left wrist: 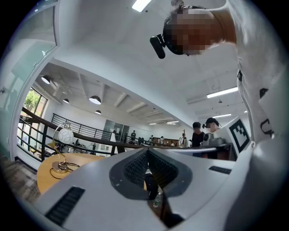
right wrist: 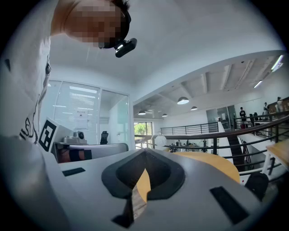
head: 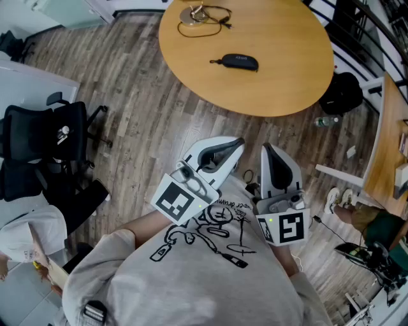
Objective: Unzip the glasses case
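A dark glasses case (head: 237, 61) with a short strap on its left end lies on the round wooden table (head: 268, 89), far from both grippers. My left gripper (head: 237, 144) is held close to the person's chest, jaws shut with nothing between them. My right gripper (head: 266, 150) sits beside it, also shut and holding nothing. In the left gripper view the left gripper (left wrist: 148, 158) points level over the table's edge (left wrist: 45, 167). In the right gripper view the right gripper (right wrist: 144, 158) points at the table's rim (right wrist: 212, 164). The case is hidden in both gripper views.
A small lamp with a coiled cord (head: 199, 15) stands at the table's far side. A black office chair (head: 51, 137) is at the left, a black bag (head: 341, 92) and a bottle (head: 326, 121) on the floor at the right. Wooden floor (head: 146, 114) lies between me and the table.
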`<move>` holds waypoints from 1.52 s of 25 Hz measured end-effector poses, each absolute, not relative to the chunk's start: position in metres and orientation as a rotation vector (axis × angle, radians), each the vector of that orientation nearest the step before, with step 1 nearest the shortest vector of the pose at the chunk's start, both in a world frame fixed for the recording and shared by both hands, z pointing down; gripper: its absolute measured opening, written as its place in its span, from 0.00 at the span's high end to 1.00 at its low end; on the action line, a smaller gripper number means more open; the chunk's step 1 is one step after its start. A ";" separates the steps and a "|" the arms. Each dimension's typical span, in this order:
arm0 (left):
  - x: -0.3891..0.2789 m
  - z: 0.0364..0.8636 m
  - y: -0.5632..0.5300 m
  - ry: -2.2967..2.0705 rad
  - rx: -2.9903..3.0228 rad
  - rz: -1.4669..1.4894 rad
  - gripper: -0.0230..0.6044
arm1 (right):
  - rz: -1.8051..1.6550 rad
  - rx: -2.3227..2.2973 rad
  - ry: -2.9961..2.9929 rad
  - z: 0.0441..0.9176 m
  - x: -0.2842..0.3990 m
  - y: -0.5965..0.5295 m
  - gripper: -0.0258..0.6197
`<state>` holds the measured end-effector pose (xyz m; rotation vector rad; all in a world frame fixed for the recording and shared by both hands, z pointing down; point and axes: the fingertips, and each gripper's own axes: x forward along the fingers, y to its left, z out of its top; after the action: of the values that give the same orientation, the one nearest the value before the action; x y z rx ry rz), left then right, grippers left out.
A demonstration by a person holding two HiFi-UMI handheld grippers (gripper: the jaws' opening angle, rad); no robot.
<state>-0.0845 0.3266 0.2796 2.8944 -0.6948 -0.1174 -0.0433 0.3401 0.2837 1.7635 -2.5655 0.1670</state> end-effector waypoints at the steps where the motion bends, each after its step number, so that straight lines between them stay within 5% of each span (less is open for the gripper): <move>1: -0.084 0.280 0.329 -0.691 2.896 -0.113 0.95 | 0.166 1.766 -2.566 0.284 -0.043 0.342 0.93; 38: -0.004 0.311 0.307 -0.742 2.830 0.002 0.95 | 0.306 1.709 -2.679 0.309 0.031 0.323 0.92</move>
<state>-0.0037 0.3066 0.3111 2.8296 -0.7425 0.0019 0.0311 0.3225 0.3090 1.7090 -2.6788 0.3060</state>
